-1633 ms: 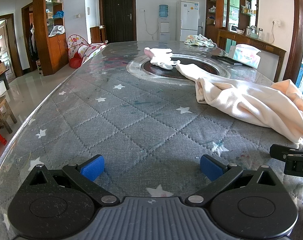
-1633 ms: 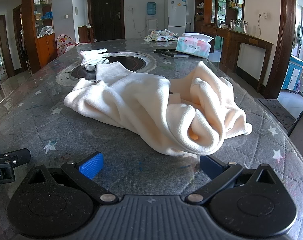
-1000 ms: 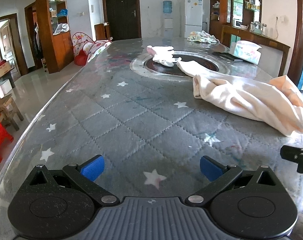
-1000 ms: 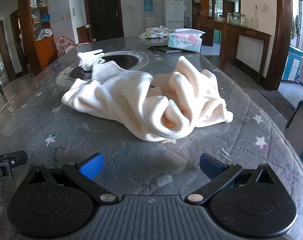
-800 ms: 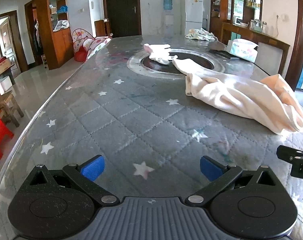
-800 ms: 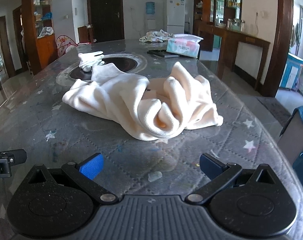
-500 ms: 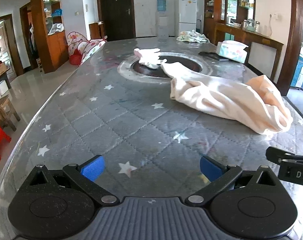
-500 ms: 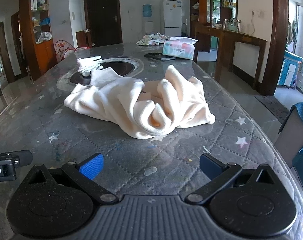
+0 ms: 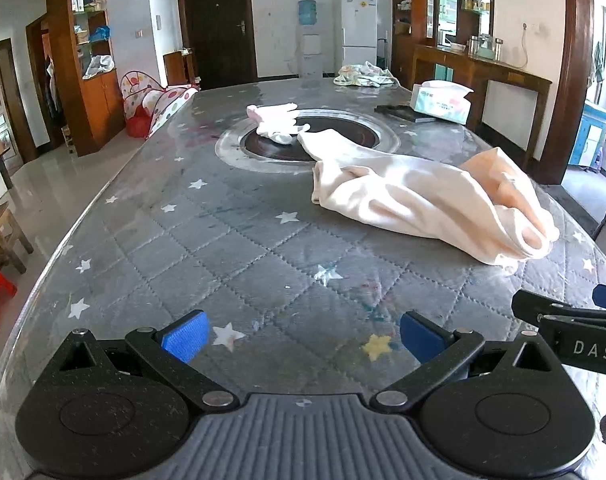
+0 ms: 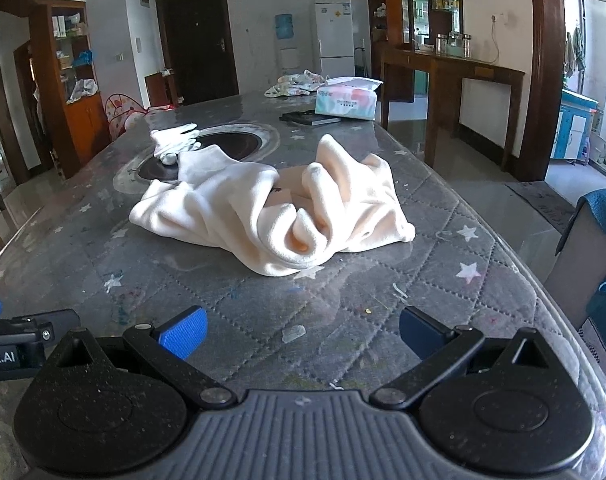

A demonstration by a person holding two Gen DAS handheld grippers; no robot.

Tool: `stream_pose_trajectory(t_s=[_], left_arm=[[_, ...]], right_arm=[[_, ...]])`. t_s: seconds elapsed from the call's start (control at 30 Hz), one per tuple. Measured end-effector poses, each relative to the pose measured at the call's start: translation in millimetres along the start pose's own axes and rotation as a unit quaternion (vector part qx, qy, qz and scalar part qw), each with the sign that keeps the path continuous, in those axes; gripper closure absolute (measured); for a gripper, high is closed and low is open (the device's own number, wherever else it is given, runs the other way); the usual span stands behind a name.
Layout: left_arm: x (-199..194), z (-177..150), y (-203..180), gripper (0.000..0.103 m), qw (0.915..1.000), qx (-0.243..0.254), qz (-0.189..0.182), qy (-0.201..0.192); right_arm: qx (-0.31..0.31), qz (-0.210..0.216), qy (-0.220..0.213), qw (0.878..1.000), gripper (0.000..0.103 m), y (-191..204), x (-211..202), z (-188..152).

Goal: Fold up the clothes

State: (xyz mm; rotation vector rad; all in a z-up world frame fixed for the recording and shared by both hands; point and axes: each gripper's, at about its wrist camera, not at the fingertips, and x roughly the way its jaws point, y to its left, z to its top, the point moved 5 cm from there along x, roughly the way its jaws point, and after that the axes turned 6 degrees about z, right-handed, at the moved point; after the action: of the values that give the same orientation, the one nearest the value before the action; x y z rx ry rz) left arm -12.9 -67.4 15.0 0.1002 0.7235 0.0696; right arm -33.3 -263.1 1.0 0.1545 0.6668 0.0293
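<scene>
Grey quilted table cover point(image 9: 231, 248) with white stars, under a clear glossy sheet, filling both views. Left gripper point(image 9: 303, 334) low at the near edge, blue pads point(image 9: 185, 335) spread wide, nothing between them. Right gripper point(image 10: 301, 332) just beside it, pads equally spread, empty; its black body point(image 9: 571, 332) visible at the right edge of the left wrist view.

Versus 1.6 s ago: both grippers pulled back toward the near edge and slightly up. Cream garment point(image 10: 271, 208) then right in front of the right gripper's pads, now well apart with bare cover between. In the left view, garment point(image 9: 423, 200) then cut off at the right edge, now fully in frame. Garment itself unchanged: crumpled heap, unfolded, right of table centre, one end reaching onto the dark round inset point(image 9: 307, 140). No contact with either gripper.

Left to right on the far table: white gloves point(image 9: 277, 122) on the inset rim, just beside the garment's far end; patterned cloth pile point(image 9: 363, 76) at the far edge; flat dark item point(image 9: 399, 112) touching the tissue pack point(image 9: 441, 100).

Containers: tissue pack with one white tissue sticking out the top. Open wooden shelves point(image 9: 89, 40) left of the table with boxes and cloth bundles, contents too small to name. Blue fabric over a chair point(image 10: 599, 248) at the far right.
</scene>
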Motion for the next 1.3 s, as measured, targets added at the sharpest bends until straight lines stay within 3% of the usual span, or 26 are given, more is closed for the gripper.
stream_pose_trajectory(t_s=[1.3], left_arm=[[12, -2, -14, 0.000, 0.9993, 0.026, -0.005, 0.026]], right_arm=[[0.008, 0.004, 0.017, 1.000, 0.000, -1, 10, 0]])
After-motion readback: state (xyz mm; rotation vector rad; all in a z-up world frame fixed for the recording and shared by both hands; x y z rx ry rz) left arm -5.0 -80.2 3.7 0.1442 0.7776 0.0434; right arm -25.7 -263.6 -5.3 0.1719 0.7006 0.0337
